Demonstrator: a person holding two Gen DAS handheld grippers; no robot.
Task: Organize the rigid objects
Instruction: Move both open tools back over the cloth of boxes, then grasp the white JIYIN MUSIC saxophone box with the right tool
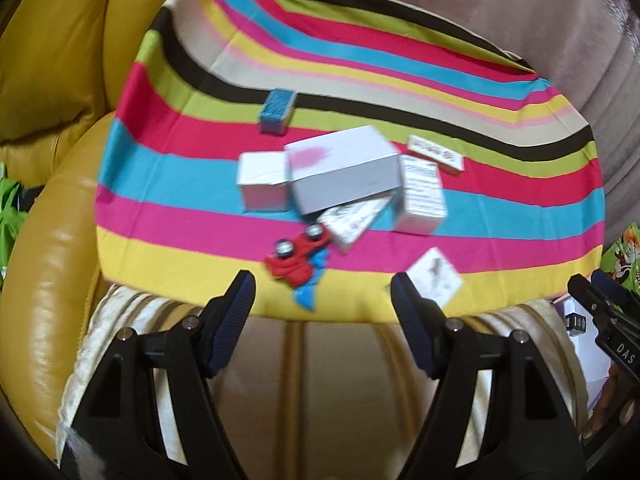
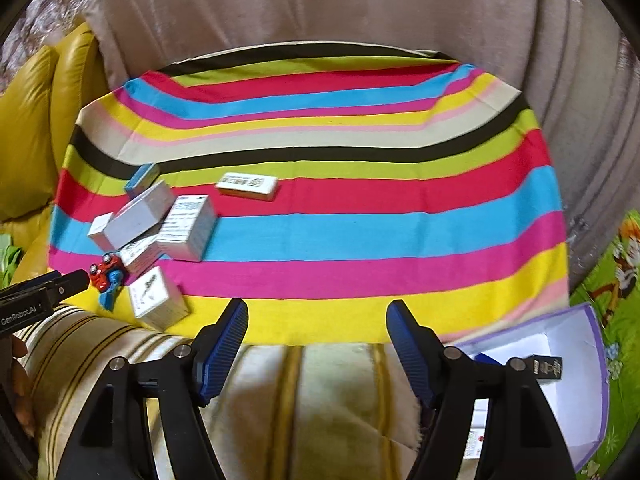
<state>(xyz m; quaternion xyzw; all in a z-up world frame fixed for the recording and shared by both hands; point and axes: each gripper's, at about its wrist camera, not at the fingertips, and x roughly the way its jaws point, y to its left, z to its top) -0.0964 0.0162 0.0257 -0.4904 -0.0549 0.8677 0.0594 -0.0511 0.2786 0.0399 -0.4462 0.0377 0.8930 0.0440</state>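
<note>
So both grippers were just hanging over the near edge of the striped cloth [image 2: 340,236] with nothing in them. My left gripper [image 1: 323,304] had its jaws spread apart, empty; the right gripper [image 2: 317,332] was the same, parted and gripping nothing. The boxes sat clumped on the left side of the cloth: a big white box [image 1: 344,172] leaning over smaller white ones, a small teal box [image 1: 276,112] just behind, and a red toy car [image 1: 298,254] at the front. A flat labelled box [image 2: 247,185] lay apart. The open white bin [image 2: 568,364] sat off right.
</note>
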